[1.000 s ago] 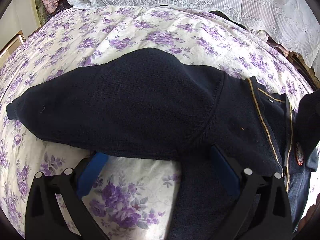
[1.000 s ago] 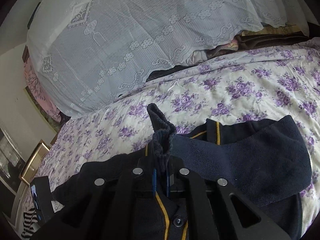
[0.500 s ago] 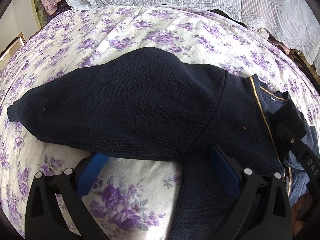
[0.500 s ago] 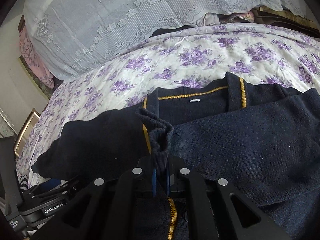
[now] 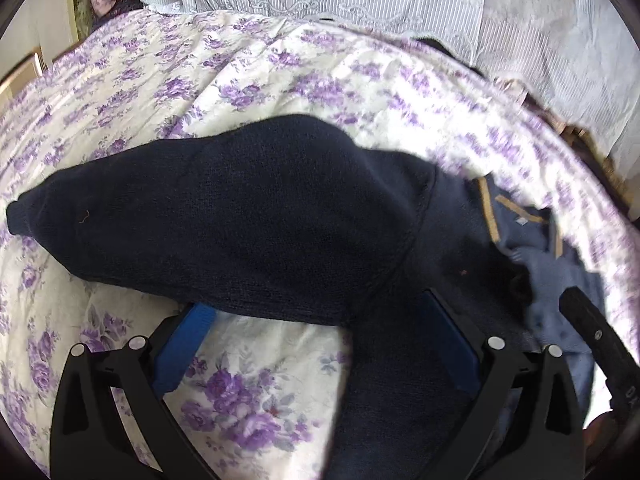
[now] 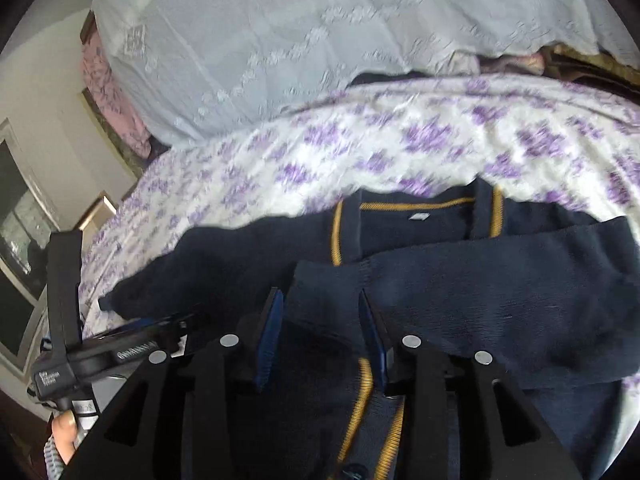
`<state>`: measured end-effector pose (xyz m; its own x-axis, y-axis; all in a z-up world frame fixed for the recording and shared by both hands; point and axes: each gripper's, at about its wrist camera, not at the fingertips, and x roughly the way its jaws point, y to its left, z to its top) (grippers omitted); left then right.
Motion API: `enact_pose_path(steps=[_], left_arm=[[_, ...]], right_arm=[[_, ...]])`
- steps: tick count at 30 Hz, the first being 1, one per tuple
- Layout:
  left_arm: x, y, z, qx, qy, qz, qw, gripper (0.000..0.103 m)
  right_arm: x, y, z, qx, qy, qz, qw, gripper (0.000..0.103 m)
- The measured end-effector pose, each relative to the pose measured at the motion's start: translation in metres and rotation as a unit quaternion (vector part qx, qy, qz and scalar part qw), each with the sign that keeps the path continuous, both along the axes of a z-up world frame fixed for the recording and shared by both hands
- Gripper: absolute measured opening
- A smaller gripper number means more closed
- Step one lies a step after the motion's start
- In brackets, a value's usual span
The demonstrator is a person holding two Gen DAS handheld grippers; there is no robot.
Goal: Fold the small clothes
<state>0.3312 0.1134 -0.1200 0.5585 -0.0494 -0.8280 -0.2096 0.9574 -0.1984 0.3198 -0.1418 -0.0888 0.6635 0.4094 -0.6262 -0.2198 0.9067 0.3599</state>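
Navy knit cardigan (image 6: 420, 248) with yellow trim spread flat on a bed sheet (image 6: 360, 148) printed with purple flowers. In the right wrist view, collar at 12 o'clock of the garment, one sleeve (image 6: 500, 300) folded across the chest from 3 o'clock toward the centre, its cuff end lying between the blue pads of the right gripper (image 6: 320, 328). Jaws of that gripper just opened and parted, pads clear of the cloth on both sides, nothing gripped. Yellow-edged button band running down to 6 o'clock beneath the fingers.

In the left wrist view, other sleeve (image 5: 208, 220) stretched out toward 9 o'clock, cuff near the frame edge. Left gripper (image 5: 316, 340) spread wide at 6 o'clock, one blue pad tucked just under the sleeve's lower edge, the other lying on the cardigan body; nothing pinched. Collar and label visible at 3 o'clock, blurred.

Pale lace cloth (image 6: 280, 40) heaped at 12 o'clock beyond the bed. Left gripper's black body also visible at 8 o'clock in the right wrist view, with a fingertip (image 6: 64, 428) below it. No containers in view.
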Motion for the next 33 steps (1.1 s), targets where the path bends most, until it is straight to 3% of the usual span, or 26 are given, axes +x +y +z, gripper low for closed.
enact_pose_path(steps=[3, 6, 8, 10, 12, 13, 14, 16, 20, 22, 23, 24, 27, 30, 33], left_arm=[[-0.004, -0.004, 0.015, -0.047, -0.019, -0.016, 0.9986, 0.099], [-0.002, -0.029, 0.032, -0.06, -0.041, -0.065, 0.9953, 0.099], [0.001, -0.06, 0.047, -0.043, -0.059, -0.113, 0.991, 0.099], [0.003, -0.094, 0.057, 0.005, -0.078, -0.157, 0.9846, 0.099], [0.016, -0.117, 0.048, 0.055, -0.046, -0.165, 0.9837, 0.099], [0.023, -0.12, 0.04, 0.041, -0.022, -0.168, 0.9847, 0.099], [0.03, -0.116, 0.028, -0.013, 0.001, -0.174, 0.9846, 0.098], [0.037, -0.108, 0.016, -0.075, 0.02, -0.17, 0.9824, 0.098], [0.048, -0.11, 0.005, -0.083, 0.027, -0.17, 0.9816, 0.096], [0.046, -0.114, 0.0, -0.105, 0.03, -0.181, 0.9773, 0.064], [0.046, -0.118, -0.004, -0.108, 0.037, -0.191, 0.9749, 0.031], [0.046, -0.12, -0.009, -0.103, 0.043, -0.193, 0.9749, 0.017], [0.045, -0.119, -0.02, -0.094, 0.03, -0.186, 0.9775, 0.017], [0.044, -0.118, -0.02, -0.076, 0.017, -0.181, 0.9805, 0.017], [0.039, -0.115, -0.017, -0.044, -0.002, -0.167, 0.985, 0.019]], right_arm=[[-0.006, -0.036, 0.013, 0.001, -0.022, -0.052, 0.998, 0.02], [-0.002, -0.08, 0.019, 0.004, -0.019, -0.102, 0.995, 0.017], [0.001, -0.11, 0.02, 0.009, -0.018, -0.13, 0.991, 0.016], [0.004, -0.132, 0.017, 0.017, -0.013, -0.143, 0.989, 0.016], [0.005, -0.151, 0.013, 0.03, -0.005, -0.153, 0.988, 0.016], [0.005, -0.158, 0.011, 0.034, -0.003, -0.157, 0.987, 0.016], [0.006, -0.165, 0.008, 0.038, 0.0, -0.159, 0.987, 0.016], [0.007, -0.175, 0.002, 0.039, 0.003, -0.161, 0.986, 0.016], [0.012, -0.186, -0.009, 0.054, 0.01, -0.163, 0.985, 0.016], [0.013, -0.186, -0.011, 0.062, 0.008, -0.159, 0.985, 0.011], [0.015, -0.186, -0.011, 0.061, 0.008, -0.157, 0.986, 0.01], [0.017, -0.185, -0.012, 0.059, 0.008, -0.157, 0.986, 0.009], [0.03, -0.187, -0.022, 0.048, 0.027, -0.158, 0.986, 0.009], [0.05, -0.194, -0.059, 0.034, 0.083, -0.174, 0.981, 0.0], [0.043, -0.204, -0.058, 0.073, 0.067, -0.175, 0.98, 0.002]])
